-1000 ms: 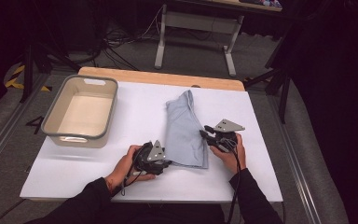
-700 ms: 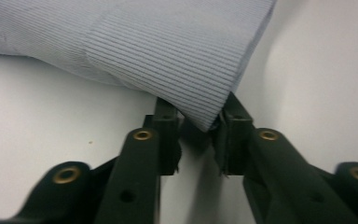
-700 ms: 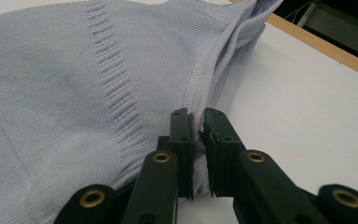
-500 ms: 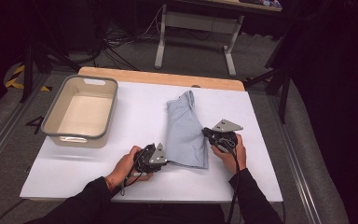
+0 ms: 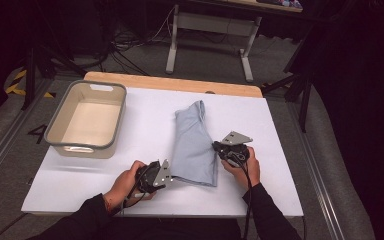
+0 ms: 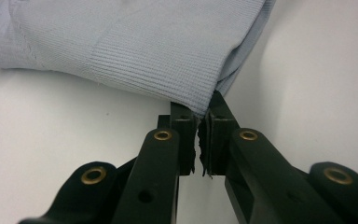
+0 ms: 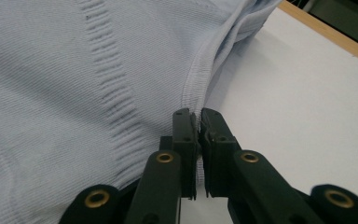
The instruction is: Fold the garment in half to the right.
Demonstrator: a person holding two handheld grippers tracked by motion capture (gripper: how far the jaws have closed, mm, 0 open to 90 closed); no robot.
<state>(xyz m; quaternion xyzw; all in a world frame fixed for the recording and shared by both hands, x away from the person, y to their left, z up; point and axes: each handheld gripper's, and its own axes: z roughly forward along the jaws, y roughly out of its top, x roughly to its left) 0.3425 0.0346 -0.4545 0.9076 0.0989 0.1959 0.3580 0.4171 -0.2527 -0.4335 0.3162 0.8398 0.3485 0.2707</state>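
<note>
Both grippers point(image 5: 166, 176) point(image 5: 217, 147) stay pinched on the folded shirt point(image 5: 194, 145), lengthwise away from the person.

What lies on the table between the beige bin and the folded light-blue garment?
Nothing: in the high view, only bare white tabletop separates the beige plastic bin from the folded light-blue knit garment.

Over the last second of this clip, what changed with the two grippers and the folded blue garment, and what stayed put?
Little moved. The left gripper slid slightly toward the person along the near-left corner of the light blue garment, where its jaws are now shut on the hem. The right gripper held its place, shut on the garment's right edge. The garment lies folded as before, with only its near end barely shifted. The beige bin and white table are unchanged.
</note>
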